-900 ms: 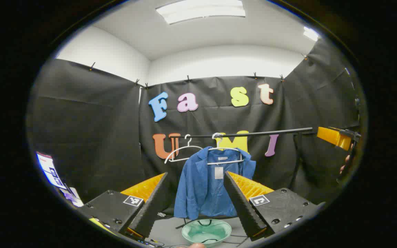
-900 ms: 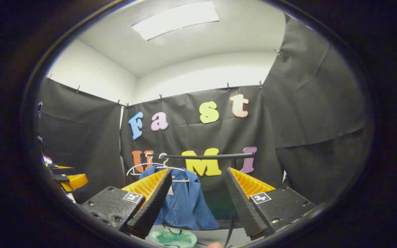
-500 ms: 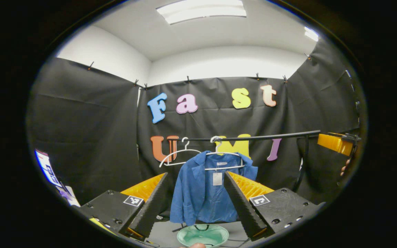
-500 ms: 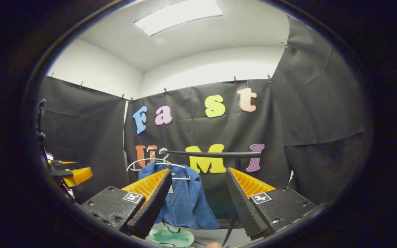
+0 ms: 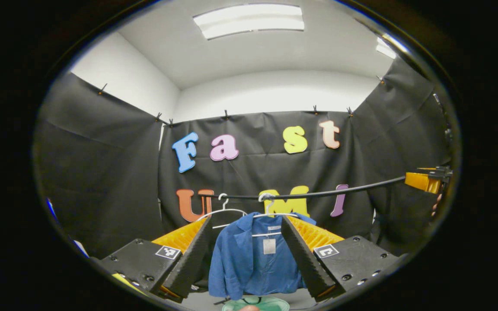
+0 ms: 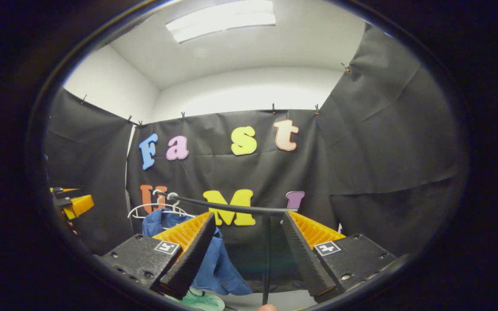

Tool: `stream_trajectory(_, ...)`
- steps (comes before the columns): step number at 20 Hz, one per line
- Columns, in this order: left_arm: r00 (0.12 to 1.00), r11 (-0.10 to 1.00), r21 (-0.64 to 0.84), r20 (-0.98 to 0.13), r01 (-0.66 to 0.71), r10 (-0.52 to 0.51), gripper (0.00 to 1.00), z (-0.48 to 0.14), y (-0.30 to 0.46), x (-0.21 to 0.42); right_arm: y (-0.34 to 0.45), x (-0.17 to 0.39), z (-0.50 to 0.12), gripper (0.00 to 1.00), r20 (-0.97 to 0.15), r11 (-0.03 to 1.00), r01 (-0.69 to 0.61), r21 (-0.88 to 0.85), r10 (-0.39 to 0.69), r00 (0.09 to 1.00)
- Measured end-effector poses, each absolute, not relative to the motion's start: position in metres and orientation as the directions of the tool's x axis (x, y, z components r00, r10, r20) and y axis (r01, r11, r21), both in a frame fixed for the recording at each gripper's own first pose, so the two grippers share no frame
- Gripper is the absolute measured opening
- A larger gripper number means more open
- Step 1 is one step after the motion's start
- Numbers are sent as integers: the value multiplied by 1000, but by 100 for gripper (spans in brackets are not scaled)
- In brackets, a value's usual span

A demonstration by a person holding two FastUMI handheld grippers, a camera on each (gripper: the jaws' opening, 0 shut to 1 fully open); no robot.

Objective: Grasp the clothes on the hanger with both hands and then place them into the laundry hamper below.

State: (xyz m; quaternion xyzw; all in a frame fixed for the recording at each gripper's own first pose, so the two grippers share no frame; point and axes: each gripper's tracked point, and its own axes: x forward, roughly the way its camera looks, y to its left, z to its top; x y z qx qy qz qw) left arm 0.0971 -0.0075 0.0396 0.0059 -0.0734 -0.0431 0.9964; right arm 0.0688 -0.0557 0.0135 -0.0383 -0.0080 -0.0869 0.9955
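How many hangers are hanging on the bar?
2. One bare white hanger hangs at the left end of the black rail; the other hanger beside it carries the blue jacket. No others seem hidden.

a: any writing you can actually read here?

b: none. the blue jacket has a pale tag at the collar, too small to make out.

a: and the grippers?

b: each finger block carries a small square black-and-white marker, a coded pattern, no words. same in the right gripper view.
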Motion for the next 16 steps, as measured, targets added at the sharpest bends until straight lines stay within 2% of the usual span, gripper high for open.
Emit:
stream_trajectory(1, 984, 996, 25, 153, 87, -90, 99, 40, -2, 99, -51, 70, 13, 98, 29, 981, 180, -77, -178, 984)
stream_trajectory(2, 982, 995, 33, 163, 94, -98, 95, 41, 3, 101, -47, 72, 12, 100, 33, 979, 188, -78, -186, 982)
stream_trajectory(4, 976, 993, 50, 187, 106, -113, 100, 41, 10, 107, -37, 77, 5, 100, 31, 977, 203, -71, -201, 979)
stream_trajectory(6, 974, 991, 59, 186, 117, -126, 99, 35, 18, 116, -27, 86, -7, 99, 23, 975, 214, -56, -213, 977)
stream_trajectory(16, 977, 976, 65, 40, 207, -210, 98, -44, 40, 176, 20, 131, -118, 99, -171, 961, 276, -31, -277, 946)
